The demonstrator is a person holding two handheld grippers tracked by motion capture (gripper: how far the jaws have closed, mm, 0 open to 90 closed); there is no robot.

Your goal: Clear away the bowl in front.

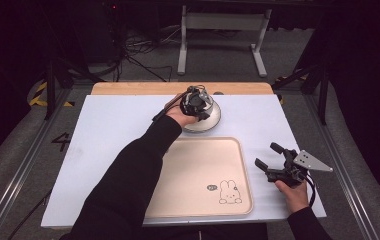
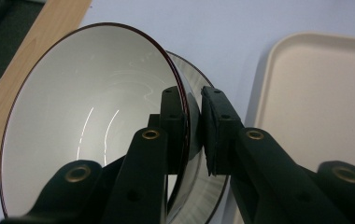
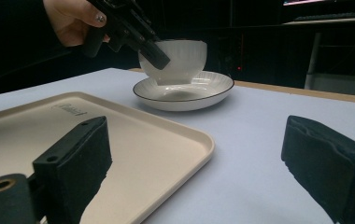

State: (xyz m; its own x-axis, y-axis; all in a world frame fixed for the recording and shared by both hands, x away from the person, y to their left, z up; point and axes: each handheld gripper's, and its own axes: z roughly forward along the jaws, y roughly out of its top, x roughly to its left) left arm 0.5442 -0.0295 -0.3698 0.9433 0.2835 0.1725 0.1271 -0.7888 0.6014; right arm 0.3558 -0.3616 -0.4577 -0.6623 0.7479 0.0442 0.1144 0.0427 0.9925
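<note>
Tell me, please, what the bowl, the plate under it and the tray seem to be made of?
The bowl looks like glazed white ceramic: glossy inside, with streaked reflections and a thin dark rim. The plate looks the same, with ribbed glaze and a dark edge. The tray seems matte beige plastic with a printed rabbit, though it could be melamine.

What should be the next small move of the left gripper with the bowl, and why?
Probably carry the bowl sideways toward the tray. The left gripper is shut on the bowl's rim, and the bowl hangs tilted just above the plate, seemingly clear of it. The tray is bare nearby, and the right gripper rests open beside it.
</note>
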